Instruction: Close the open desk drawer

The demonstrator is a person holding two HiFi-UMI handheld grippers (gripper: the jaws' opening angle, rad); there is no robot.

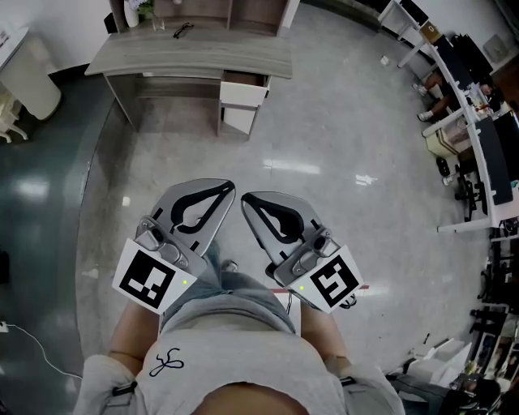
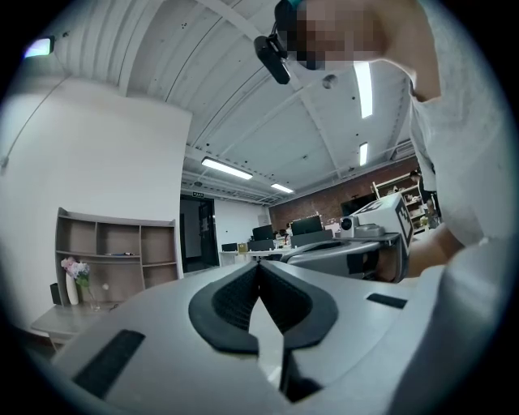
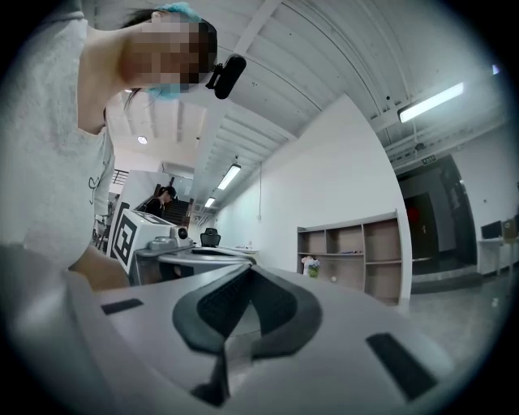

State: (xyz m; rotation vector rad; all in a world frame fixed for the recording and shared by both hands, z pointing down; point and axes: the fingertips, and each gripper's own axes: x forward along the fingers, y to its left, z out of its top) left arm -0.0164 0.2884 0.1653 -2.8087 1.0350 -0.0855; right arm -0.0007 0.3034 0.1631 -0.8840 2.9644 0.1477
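In the head view a grey wooden desk [image 1: 186, 57] stands at the far end of the floor. On the right side of the desk, its top drawer [image 1: 243, 91] with a white front is pulled out. My left gripper [image 1: 229, 188] and right gripper [image 1: 246, 197] are held close to the body, far from the desk, with their tips pointing toward it. Both are shut with nothing between the jaws. The left gripper view shows the left gripper [image 2: 259, 264] with its pads pressed together, aimed up at the ceiling. The right gripper [image 3: 247, 272] looks the same in its own view.
Glasses [image 1: 183, 30] and a vase of flowers [image 1: 138, 10] sit on the desk top, and a shelf unit [image 2: 113, 251] stands behind it. A white bin [image 1: 32, 77] is at the left. Rows of office desks [image 1: 470, 121] line the right side.
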